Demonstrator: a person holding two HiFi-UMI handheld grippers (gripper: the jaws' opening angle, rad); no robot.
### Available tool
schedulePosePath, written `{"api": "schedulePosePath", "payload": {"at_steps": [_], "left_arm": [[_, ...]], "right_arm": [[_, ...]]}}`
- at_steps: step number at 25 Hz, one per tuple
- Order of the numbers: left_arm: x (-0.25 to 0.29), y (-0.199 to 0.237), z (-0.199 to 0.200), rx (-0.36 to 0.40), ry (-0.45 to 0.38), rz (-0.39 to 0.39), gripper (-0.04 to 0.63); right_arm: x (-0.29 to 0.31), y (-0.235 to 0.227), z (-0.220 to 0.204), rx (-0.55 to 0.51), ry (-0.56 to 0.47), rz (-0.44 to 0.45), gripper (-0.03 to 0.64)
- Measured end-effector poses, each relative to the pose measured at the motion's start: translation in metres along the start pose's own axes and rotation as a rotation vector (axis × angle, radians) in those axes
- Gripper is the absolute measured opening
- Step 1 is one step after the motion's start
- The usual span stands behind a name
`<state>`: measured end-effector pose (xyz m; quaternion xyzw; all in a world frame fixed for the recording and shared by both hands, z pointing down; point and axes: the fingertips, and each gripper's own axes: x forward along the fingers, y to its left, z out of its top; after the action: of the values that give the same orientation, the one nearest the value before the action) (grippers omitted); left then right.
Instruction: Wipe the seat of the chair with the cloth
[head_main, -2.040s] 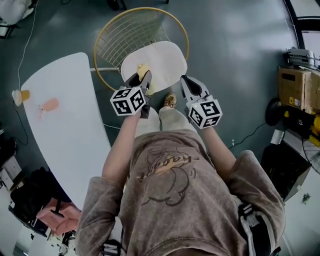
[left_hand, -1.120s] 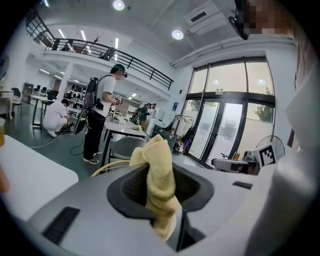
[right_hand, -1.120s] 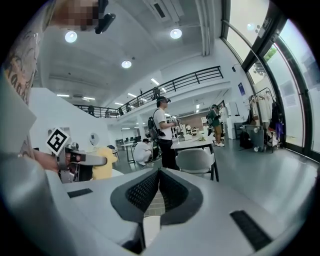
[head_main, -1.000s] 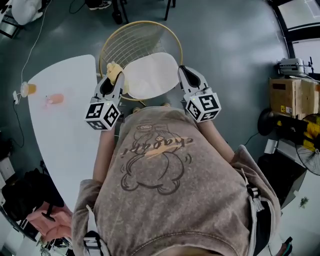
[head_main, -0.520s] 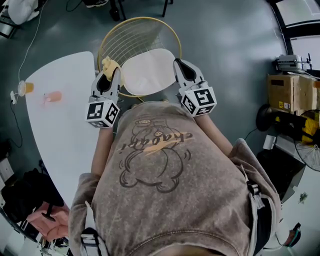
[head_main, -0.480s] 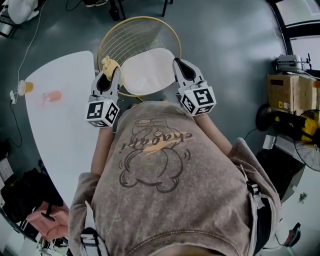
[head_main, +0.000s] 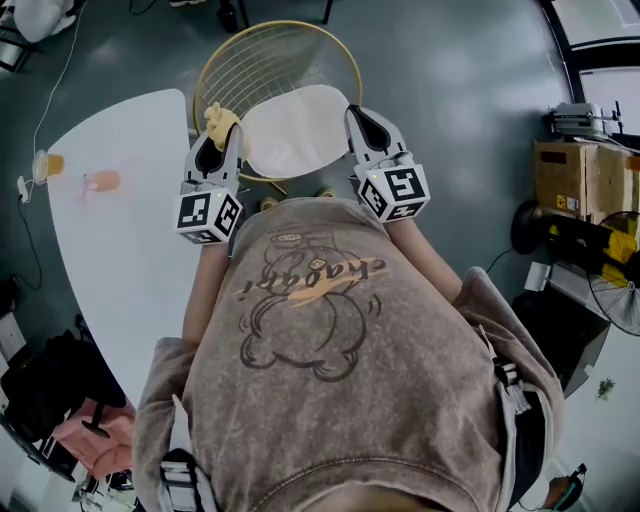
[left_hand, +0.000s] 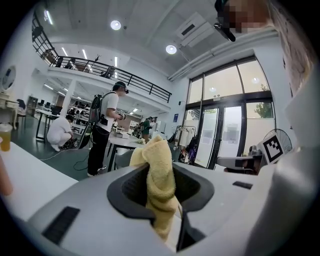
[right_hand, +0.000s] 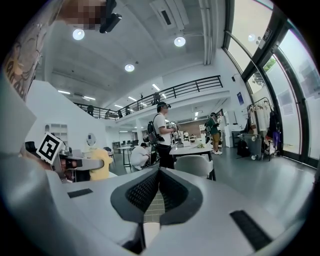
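Both forearms reach forward from the chest, side by side, and each claw points out across the room. The left gripper (head_main: 221, 143) is clamped on a crumpled yellow terry cloth (left_hand: 160, 182), which bunches up past its tips. The right gripper (head_main: 360, 118) has its jaws pressed together on nothing. The round white seat of the gold wire chair (head_main: 295, 130) lies below, between the two claws.

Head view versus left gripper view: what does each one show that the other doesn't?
Only the head view shows the chair's white seat and wire back. Only the left gripper view shows a standing person with a backpack and the balcony railing. Both show the yellow cloth clamped in the left gripper.
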<state>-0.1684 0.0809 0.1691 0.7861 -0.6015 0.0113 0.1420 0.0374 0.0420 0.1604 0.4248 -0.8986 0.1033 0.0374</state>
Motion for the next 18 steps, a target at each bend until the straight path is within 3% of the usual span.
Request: {"api": "schedulePosePath", "payload": {"at_steps": [18], "left_arm": [[-0.017, -0.008, -0.002, 0.0, 0.011, 0.01, 0.11]], "right_arm": [[-0.017, 0.007, -0.004, 0.008, -0.011, -0.021, 0.026]]}}
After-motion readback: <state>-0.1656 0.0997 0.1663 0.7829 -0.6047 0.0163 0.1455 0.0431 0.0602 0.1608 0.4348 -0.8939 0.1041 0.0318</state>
